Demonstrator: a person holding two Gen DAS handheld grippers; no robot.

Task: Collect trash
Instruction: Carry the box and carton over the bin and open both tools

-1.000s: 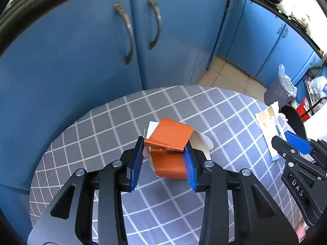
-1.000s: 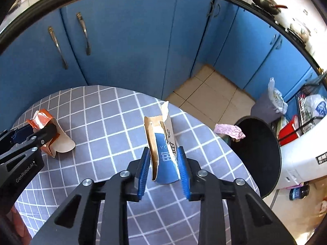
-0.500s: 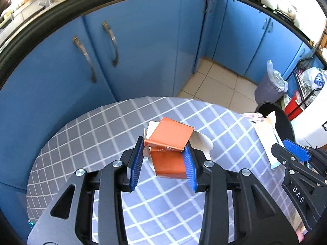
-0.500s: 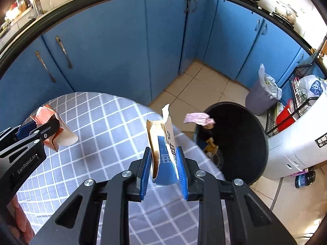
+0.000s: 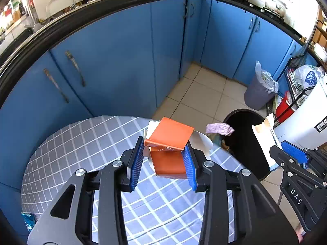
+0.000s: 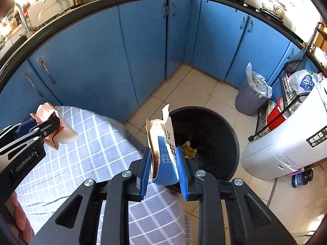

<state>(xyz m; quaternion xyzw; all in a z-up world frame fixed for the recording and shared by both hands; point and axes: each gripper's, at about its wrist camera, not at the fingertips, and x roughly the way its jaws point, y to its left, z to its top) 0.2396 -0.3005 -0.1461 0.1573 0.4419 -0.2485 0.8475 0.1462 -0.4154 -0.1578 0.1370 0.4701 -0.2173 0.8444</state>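
Both grippers have swung off the checked table [image 5: 81,155] toward the black bin [image 6: 220,126], now centre frame in the right view. Left gripper [image 5: 163,159] clamps the orange carton [image 5: 169,149], over the table edge. Right gripper [image 6: 163,165] pinches the torn blue carton [image 6: 163,153], at the bin rim. Step: carry to bin. Next likely: get over the opening, then release.

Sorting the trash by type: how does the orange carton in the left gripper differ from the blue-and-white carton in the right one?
The orange carton is orange and squat with a flap folded over its top; the blue-and-white carton is tall, narrow and torn open at the top. In the right wrist view the blue-and-white one hangs before the black bin, the orange one over the checked table. Both are clamped upright in jaws.
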